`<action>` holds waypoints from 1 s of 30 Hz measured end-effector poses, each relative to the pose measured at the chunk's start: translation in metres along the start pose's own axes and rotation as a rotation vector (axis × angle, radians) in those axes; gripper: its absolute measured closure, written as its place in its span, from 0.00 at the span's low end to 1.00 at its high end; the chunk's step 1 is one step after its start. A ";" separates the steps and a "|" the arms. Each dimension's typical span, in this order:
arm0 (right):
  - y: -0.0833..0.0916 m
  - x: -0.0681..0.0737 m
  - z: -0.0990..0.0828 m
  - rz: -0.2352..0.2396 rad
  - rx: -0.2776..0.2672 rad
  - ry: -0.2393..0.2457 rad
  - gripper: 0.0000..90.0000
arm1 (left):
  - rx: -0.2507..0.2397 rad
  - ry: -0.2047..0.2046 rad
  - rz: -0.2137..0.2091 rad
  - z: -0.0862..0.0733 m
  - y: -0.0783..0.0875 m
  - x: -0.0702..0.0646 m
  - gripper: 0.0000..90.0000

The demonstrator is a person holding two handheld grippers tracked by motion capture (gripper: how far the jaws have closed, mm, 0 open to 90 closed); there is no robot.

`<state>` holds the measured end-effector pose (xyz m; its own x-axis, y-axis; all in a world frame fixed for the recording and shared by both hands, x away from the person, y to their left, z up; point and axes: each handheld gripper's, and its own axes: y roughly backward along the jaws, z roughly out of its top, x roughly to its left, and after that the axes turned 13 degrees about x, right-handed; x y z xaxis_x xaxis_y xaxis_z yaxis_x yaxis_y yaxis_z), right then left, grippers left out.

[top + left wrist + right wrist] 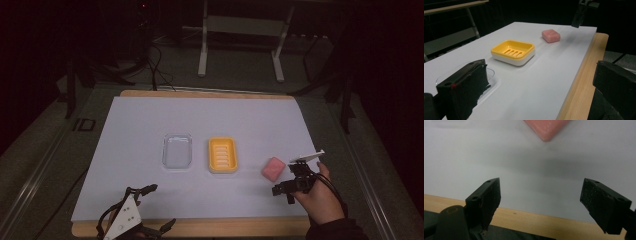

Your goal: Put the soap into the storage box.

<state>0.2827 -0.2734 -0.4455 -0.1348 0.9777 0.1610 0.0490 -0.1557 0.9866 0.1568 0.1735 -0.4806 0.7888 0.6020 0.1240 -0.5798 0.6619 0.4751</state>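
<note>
Soap dish, clear lid: nothing inside. Pink soap lies ahead of right gripper, jaws apart, holding nothing; left gripper likewise, by table edge.

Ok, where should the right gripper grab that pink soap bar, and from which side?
Probably from above, jaws closing across the two long flat sides of the pink soap bar. It lies flat on the white sheet, turned at an angle, with free space all round and its top rounded, so the sides look the surest hold. The right gripper stands open beside it and would need turning to match.
</note>
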 end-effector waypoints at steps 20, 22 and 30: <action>-0.013 0.014 0.011 0.106 0.125 -0.181 0.23 | 0.002 -0.002 0.004 0.000 -0.001 -0.001 0.01; -0.013 0.016 0.012 0.137 0.121 -0.186 0.23 | 0.003 -0.002 0.005 0.000 -0.001 -0.001 0.01; -0.006 0.026 0.022 0.111 0.075 -0.232 0.20 | 0.001 -0.002 0.002 0.000 0.000 -0.001 0.01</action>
<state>0.3008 -0.2443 -0.4483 0.1059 0.9627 0.2489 0.1250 -0.2612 0.9572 0.1564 0.1729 -0.4806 0.7879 0.6026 0.1270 -0.5814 0.6599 0.4760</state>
